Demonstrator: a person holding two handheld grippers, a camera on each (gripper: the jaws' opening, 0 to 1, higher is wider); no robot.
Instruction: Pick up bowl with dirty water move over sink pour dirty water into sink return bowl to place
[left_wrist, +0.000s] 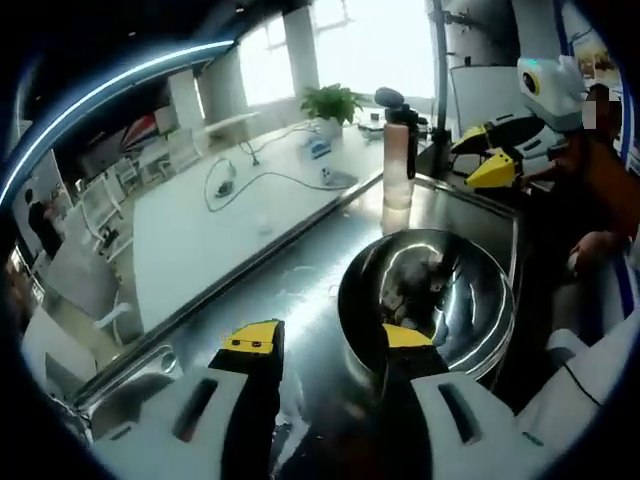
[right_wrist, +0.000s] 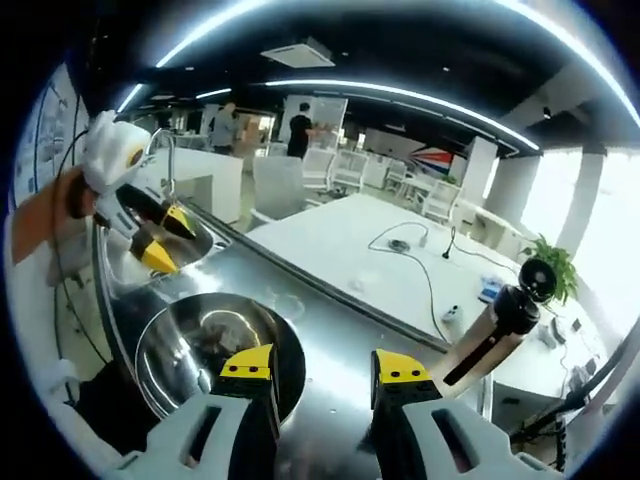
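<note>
The steel bowl (left_wrist: 428, 300) sits upright on the stainless worktop (left_wrist: 290, 290), holding a dark, murky puddle in its bottom. In the left gripper view the left tongs (left_wrist: 330, 338) rise from six o'clock with their yellow-tipped jaws standing wide apart; the right-hand jaw tip overlaps the bowl's near rim (whether it touches the metal I cannot tell), while the other jaw hangs over bare worktop. Toward one o'clock from the bowl stands a pinkish bottle (left_wrist: 399, 150) with a black pump top, upright near the worktop's far edge, and beyond it a white table (left_wrist: 230, 220) carries trailing cables and a potted plant (left_wrist: 330, 105). At two o'clock in the same view the right tongs (left_wrist: 490, 165) come in, held in a person's hand near the sink side. In the right gripper view the right tongs (right_wrist: 325, 365) also stand wide, gripping nothing, with the left-hand jaw tip over the bowl's (right_wrist: 215, 345) rim and the other over the worktop (right_wrist: 330, 320). The sink (right_wrist: 150, 255) lies at ten o'clock from the bowl, and the left tongs (right_wrist: 160, 240) hover over it. The bottle (right_wrist: 495, 335) leans across at three o'clock.
</note>
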